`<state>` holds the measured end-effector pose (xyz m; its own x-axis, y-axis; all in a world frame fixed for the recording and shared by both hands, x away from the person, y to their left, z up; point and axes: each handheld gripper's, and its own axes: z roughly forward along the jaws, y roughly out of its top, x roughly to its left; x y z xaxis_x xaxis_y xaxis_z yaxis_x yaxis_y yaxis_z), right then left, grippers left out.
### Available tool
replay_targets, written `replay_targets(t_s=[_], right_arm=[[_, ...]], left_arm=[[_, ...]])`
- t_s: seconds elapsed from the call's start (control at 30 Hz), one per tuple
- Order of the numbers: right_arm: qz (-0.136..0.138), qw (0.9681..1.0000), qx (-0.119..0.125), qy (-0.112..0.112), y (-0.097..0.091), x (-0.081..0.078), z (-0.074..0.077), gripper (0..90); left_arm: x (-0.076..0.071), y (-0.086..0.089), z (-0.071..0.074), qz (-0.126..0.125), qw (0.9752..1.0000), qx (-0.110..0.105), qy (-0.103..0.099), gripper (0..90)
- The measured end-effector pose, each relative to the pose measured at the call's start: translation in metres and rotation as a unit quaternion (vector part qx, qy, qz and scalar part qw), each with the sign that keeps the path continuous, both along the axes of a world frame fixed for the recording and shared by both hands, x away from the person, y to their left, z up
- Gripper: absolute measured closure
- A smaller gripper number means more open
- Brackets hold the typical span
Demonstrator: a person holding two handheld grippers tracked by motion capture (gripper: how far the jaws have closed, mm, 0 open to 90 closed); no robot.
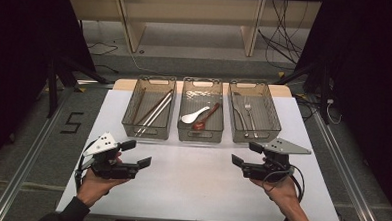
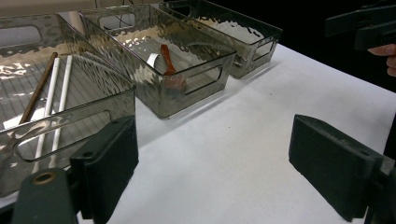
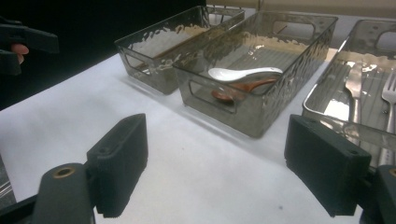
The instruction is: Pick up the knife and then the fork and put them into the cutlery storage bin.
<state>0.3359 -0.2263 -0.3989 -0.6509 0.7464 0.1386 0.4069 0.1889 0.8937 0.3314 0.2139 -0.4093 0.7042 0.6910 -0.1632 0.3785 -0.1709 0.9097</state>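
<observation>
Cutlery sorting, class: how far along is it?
Done: chopsticks in the left bin, spoons in the middle, knife and fork in the right. In hand: nothing; left claw and right claw are open. Left: no cutlery lies on the table.

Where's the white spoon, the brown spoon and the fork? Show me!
white spoon (image 3: 224, 73), right gripper view, on its bowl.
brown spoon (image 1: 199, 125), high view, on its bowl.
fork (image 1: 249, 112), high view, on its neck below the tines.
</observation>
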Motion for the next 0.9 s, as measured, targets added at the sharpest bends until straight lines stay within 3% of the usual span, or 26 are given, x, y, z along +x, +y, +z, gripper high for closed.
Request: replay_targets(t_s=[0.2,0.9], right_arm=[[-0.003,0.9999,-0.015,0.007,-0.001,-0.009,-0.007,21.8],[-0.009,0.9999,-0.002,0.011,-0.007,-0.011,-0.009,22.1]], left_arm=[[-0.002,0.000,0.000,0.000,1.0000,-0.002,0.002,15.3],[-0.003,-0.001,-0.002,0.000,1.0000,-0.004,0.007,15.3]])
